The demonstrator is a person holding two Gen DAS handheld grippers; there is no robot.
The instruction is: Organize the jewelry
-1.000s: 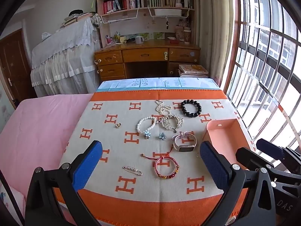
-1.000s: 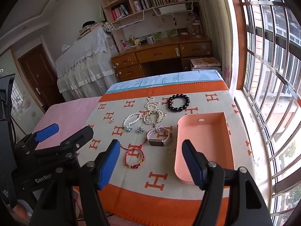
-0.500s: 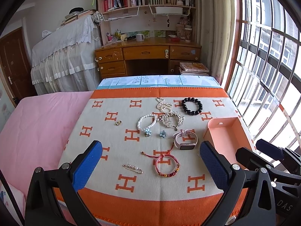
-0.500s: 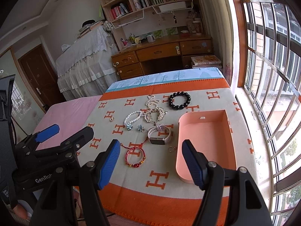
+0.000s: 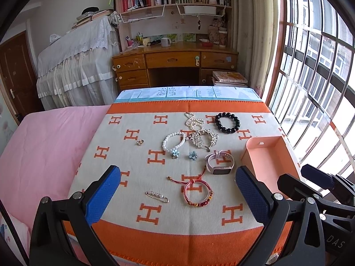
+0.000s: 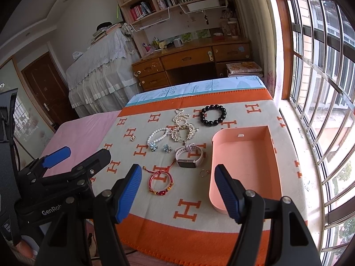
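Note:
Jewelry lies spread on an orange-and-cream blanket (image 5: pixel 155 217): a black bead bracelet (image 5: pixel 227 123), a pearl necklace (image 5: pixel 193 122), a rhinestone hair comb (image 5: pixel 203 138), a pearl bracelet (image 5: pixel 174 141), two blue flower pieces (image 5: pixel 193 155), a pink smartwatch (image 5: pixel 219 165), a red cord bracelet (image 5: pixel 197 194), a pearl pin (image 5: pixel 157 196) and a small ring (image 5: pixel 140 142). A pink tray (image 6: pixel 245 166) sits to the right, with nothing in it. My left gripper (image 5: pixel 177 196) hangs open above the blanket's near edge. My right gripper (image 6: pixel 178 194) is open too, above the red bracelet (image 6: pixel 160 182).
A thin hoop (image 6: pixel 204 173) lies beside the tray. A pink bedsheet (image 5: pixel 44 150) spreads to the left. Beyond the bed stand a wooden desk (image 5: pixel 175 66) with bookshelves and a cloth-covered piece of furniture (image 5: pixel 77 62). A barred window (image 6: pixel 321 88) runs along the right.
Both cameras have risen and tilted slightly, so the jewelry sits a bit lower in view. Nothing on the blanket has moved; both grippers stay open.

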